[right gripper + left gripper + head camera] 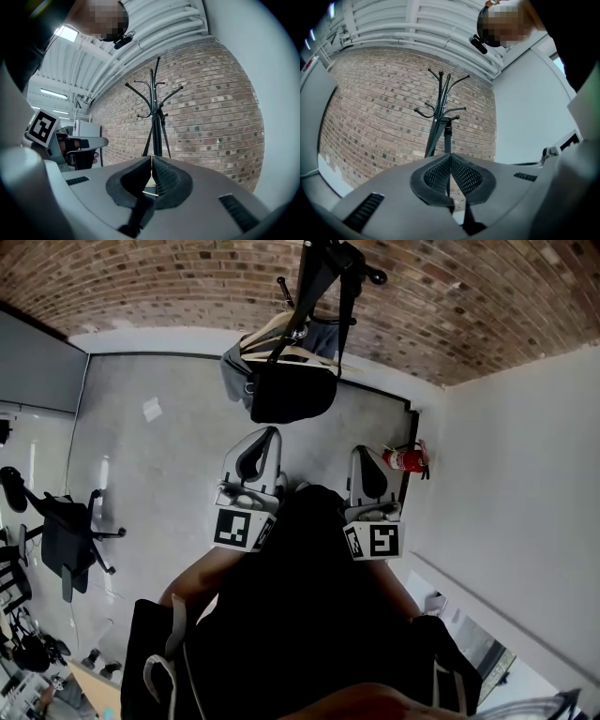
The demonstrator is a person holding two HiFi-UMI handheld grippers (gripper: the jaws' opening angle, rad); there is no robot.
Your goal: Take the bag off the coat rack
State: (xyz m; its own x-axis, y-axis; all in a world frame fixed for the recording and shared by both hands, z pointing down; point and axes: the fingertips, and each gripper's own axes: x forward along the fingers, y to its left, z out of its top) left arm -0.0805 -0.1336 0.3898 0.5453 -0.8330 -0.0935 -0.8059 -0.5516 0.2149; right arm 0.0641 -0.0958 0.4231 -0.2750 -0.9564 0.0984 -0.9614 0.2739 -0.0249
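A black bag (292, 390) hangs by dark straps from the black coat rack (323, 268) in front of the brick wall, at the top middle of the head view. My left gripper (253, 460) and right gripper (370, 474) are held side by side below the bag, well short of it, both shut with nothing between the jaws. In the left gripper view the coat rack (440, 108) stands ahead beyond the left gripper (450, 157), with a strap (447, 136) hanging from it. In the right gripper view the coat rack (157, 117) rises above the right gripper (151, 158).
A red fire extinguisher (405, 459) sits at the foot of the white wall on the right. A black office chair (66, 535) stands on the grey floor at the left. The left gripper (70, 145) shows at the left of the right gripper view.
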